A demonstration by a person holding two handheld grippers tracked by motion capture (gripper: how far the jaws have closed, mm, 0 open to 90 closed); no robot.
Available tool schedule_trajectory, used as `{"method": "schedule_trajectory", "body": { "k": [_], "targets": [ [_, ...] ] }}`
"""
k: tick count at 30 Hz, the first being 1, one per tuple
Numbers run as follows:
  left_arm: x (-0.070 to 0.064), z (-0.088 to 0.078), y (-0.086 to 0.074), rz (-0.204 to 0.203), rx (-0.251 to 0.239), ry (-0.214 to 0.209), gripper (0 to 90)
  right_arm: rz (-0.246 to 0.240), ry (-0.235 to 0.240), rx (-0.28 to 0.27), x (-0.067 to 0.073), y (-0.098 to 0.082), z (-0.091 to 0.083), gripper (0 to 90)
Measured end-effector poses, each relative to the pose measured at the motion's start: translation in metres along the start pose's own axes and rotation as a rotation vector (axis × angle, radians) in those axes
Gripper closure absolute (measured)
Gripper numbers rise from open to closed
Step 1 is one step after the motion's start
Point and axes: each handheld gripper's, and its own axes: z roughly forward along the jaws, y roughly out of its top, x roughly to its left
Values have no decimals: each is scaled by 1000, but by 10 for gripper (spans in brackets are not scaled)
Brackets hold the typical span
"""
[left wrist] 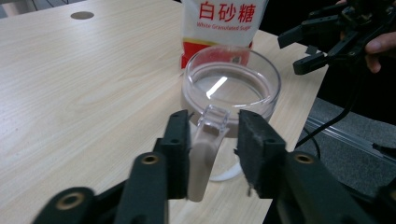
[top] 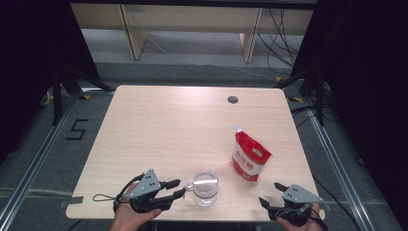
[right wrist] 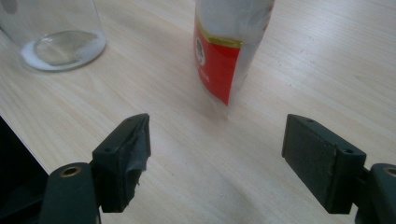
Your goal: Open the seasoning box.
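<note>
The table [top: 159, 134] is pale wood with a fine straight grain and one dark round hole [top: 233, 99]. The mug [left wrist: 231, 86] is clear glass with a white film on its bottom. The sugar bag [top: 250, 160] is red and white, with red lettering on the white. Both grippers, left [top: 177, 188] and right [top: 270, 193], are black with grey top plates.

Your sugar bag [left wrist: 224, 23] cut off at the top edge, clear mug [right wrist: 51, 32] cropped above, its handle [left wrist: 205, 154] partly behind your left gripper's [left wrist: 210, 140] jaws.
</note>
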Motion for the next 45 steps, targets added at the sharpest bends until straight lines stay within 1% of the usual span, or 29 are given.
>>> {"method": "schedule_trajectory", "body": {
  "k": [1,2,3,4,5,6,9,10,12,14,17,18,19,21,22,23,24,26,28,30,33,34,35,36,37,38,41,42,45],
  "targets": [
    [0,0,0,0,0,0,676,5,25,3,0,0,1,245],
    [0,-1,3,15,-10,4,714,-11,7,-3,1,1,0,245],
    [1,0,4,20,-24,4,737,-4,4,-5,2,1,-1,245],
    [1,0,6,25,-26,10,763,-19,-2,-12,2,2,-1,246],
    [2,-1,8,41,-25,14,780,-2,10,-1,4,2,-1,246],
    [2,0,9,41,-44,12,795,-3,2,-9,5,3,-1,247],
    [0,0,12,67,-37,30,813,-15,14,-8,5,3,0,247],
    [-2,1,13,58,-42,23,821,-15,14,-9,5,3,0,247],
    [-4,4,14,59,-39,15,832,-23,4,-16,4,3,0,247],
    [-4,7,15,78,-27,15,838,-27,3,-22,4,3,0,248],
    [-4,11,15,76,-18,10,843,-17,13,-13,6,4,-1,248],
    [-4,13,14,57,-12,18,846,-32,7,-21,6,4,-1,248],
    [-3,14,14,53,-14,11,847,-30,10,-21,7,4,-1,248],
    [-3,14,15,55,-7,17,850,-27,8,-22,7,4,-1,248],
    [-2,15,15,68,-6,17,853,-28,10,-21,7,4,0,248],
    [-2,17,15,68,-15,10,855,-26,13,-21,7,4,0,248],
    [-3,17,15,49,3,15,859,-26,13,-21,7,4,0,248],
    [-3,18,14,50,-3,15,861,-27,14,-21,7,4,0,248],
    [1,19,13,86,7,11,862,-33,15,-23,7,4,0,249],
    [0,19,11,64,11,18,862,-25,20,-18,8,4,0,249],
    [-1,20,10,55,10,21,860,-19,32,-16,9,4,1,249],
    [-1,19,10,54,9,17,858,-13,14,-21,10,4,0,251],
    [-1,19,10,52,6,18,858,-14,25,-21,10,5,-1,254],
    [-1,19,10,51,5,18,858,-40,21,-37,9,6,0,256],
    [0,19,10,65,4,20,858,-42,15,-46,9,6,-1,258],
    [0,19,9,54,4,21,855,-24,27,-37,10,6,-1,266],
    [1,18,9,50,4,18,851,-29,38,-44,11,7,-2,297],
    [1,18,8,50,4,17,851,-57,26,-60,11,7,-1,308],
    [2,18,9,66,4,17,849,-68,49,-64,14,9,-2,352]
  ]
}}
